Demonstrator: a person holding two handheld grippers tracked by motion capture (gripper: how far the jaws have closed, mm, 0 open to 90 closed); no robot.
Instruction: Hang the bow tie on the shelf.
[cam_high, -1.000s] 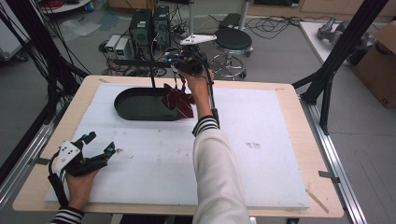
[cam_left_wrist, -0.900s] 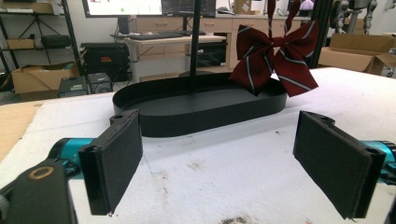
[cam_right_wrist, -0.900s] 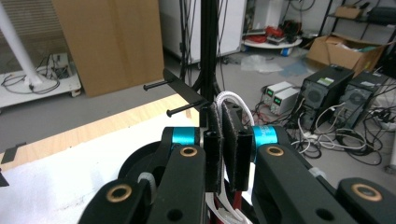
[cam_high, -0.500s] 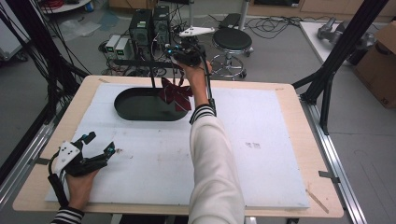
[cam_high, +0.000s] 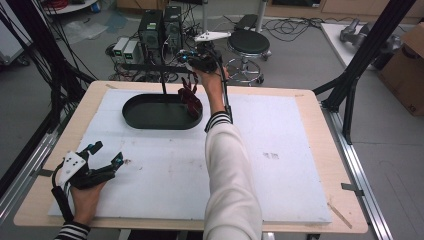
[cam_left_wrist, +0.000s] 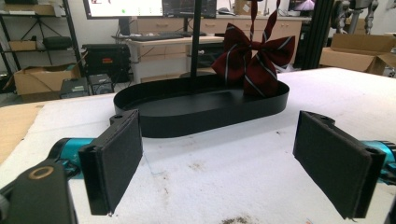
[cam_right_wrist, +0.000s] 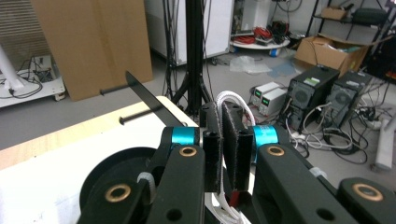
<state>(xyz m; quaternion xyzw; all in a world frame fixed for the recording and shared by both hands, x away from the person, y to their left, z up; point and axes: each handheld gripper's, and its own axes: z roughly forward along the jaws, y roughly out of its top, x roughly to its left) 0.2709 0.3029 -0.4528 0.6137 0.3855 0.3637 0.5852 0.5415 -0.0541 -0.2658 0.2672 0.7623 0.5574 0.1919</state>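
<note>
White-padded wooden table (cam_high: 280, 150), cluttered workshop floor behind. Right gripper (cam_high: 192, 61) raised over the far edge, jaws pinched on the bow tie's thin strap. Dark red striped bow tie (cam_high: 190, 98) dangling at the right end of the black oval tray (cam_high: 140, 117). Left gripper (cam_high: 102, 160) resting near the front left corner, jaws spread wide, holding nothing.

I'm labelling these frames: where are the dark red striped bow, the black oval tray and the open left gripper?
dark red striped bow (cam_left_wrist: 254, 63), left gripper view, centre knot
black oval tray (cam_high: 131, 116), high view, left rim
left gripper (cam_high: 106, 157), high view, between fingertips
</note>
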